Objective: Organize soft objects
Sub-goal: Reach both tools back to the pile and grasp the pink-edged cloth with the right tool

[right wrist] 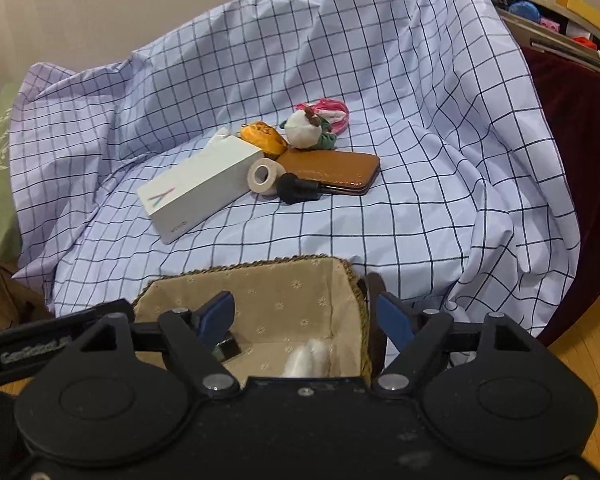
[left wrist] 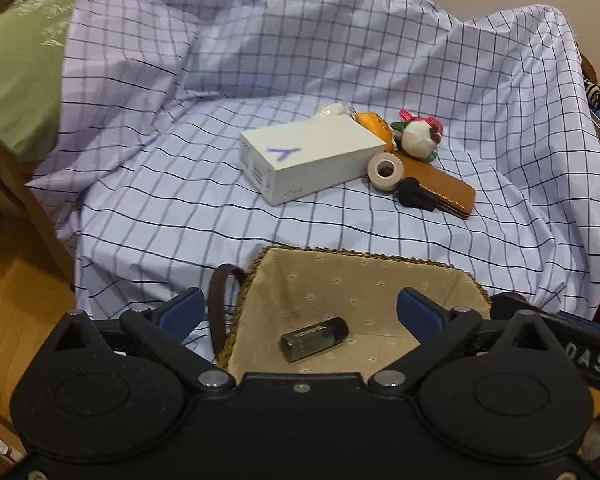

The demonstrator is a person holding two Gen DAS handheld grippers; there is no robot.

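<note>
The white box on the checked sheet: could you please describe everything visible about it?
The white box is a long rectangular carton, apparently cardboard, shut and lying flat at an angle on the checked sheet. Its top bears a purple Y-shaped mark, and its near side carries small grey lettering. A roll of beige tape rests against one end, an orange soft item lies just behind it.

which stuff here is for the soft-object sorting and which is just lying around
For the job:
- lined basket
- white plush ball
- orange plush
- pink scrunchie

Lying about:
- white box
- tape roll
- brown wallet
- dark bottle in the basket
</note>
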